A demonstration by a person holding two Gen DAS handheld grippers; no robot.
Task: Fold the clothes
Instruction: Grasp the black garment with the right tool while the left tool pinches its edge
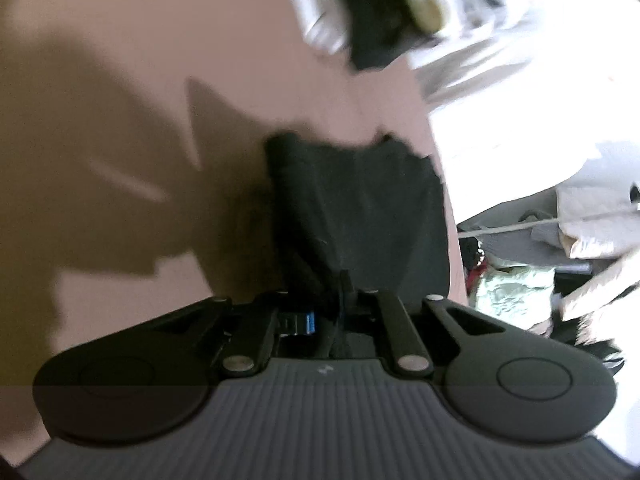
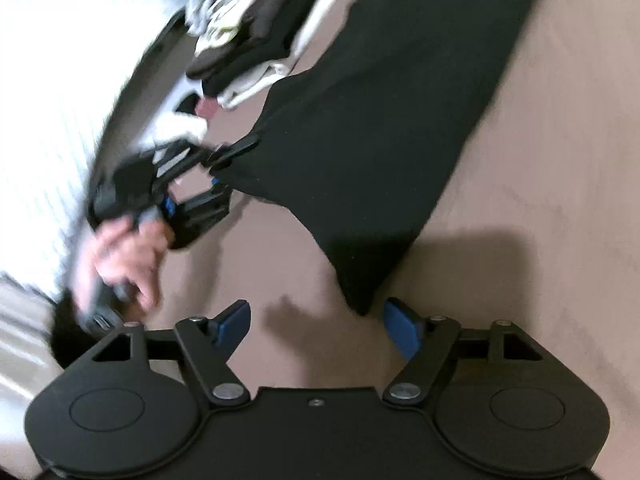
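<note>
A black garment [image 2: 380, 120] lies spread on the pinkish-beige surface [image 2: 540, 200]. My left gripper [image 2: 236, 152] is shut on the garment's left edge, seen from the right wrist view with a hand behind it. In the left wrist view the black cloth [image 1: 360, 208] runs forward from between the closed fingers of that gripper [image 1: 340, 292]. My right gripper [image 2: 318, 320] is open and empty, its blue pads [image 2: 400, 328] on either side of the garment's near corner, just short of it.
A pile of folded dark and white clothes [image 2: 256, 40] lies at the far left by the garment. A white striped cover [image 2: 52, 120] borders the left. In the left wrist view, clutter and bags [image 1: 540, 260] lie beyond the surface's right edge.
</note>
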